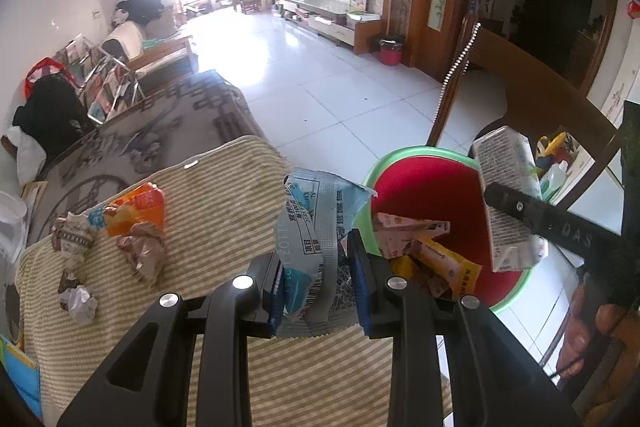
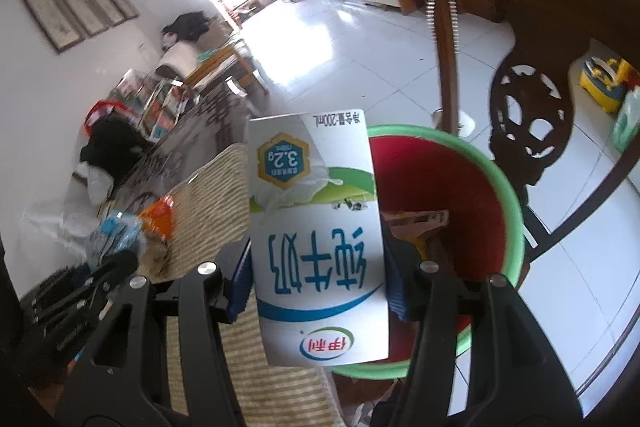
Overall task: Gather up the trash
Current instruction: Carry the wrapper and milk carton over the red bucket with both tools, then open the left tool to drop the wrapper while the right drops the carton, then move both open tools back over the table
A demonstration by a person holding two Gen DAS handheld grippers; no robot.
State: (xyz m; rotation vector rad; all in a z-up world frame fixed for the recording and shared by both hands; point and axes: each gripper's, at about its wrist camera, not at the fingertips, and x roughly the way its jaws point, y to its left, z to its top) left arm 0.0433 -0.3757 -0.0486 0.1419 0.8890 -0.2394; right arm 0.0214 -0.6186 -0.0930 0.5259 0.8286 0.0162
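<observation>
Carton over the bin, wrapper next

The right gripper (image 2: 316, 279) stood wide, its pads flanking but apparently not pressing a white upside-down milk carton (image 2: 316, 239) above the red bin (image 1: 424, 187); best let it fall clear. The left gripper (image 1: 316, 291) pinched a blue-grey wrapper (image 1: 316, 227) beside the bin.

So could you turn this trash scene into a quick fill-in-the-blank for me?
1. The milk carton sits between the right gripper jaws above a bin whose inside is ____.
2. The left gripper is shut on a blue-and-white ____.
3. The leftover crumpled trash lies on a ____ cloth.
4. The bin's rim is ____.

Missing words: red; wrapper; striped; green
</observation>
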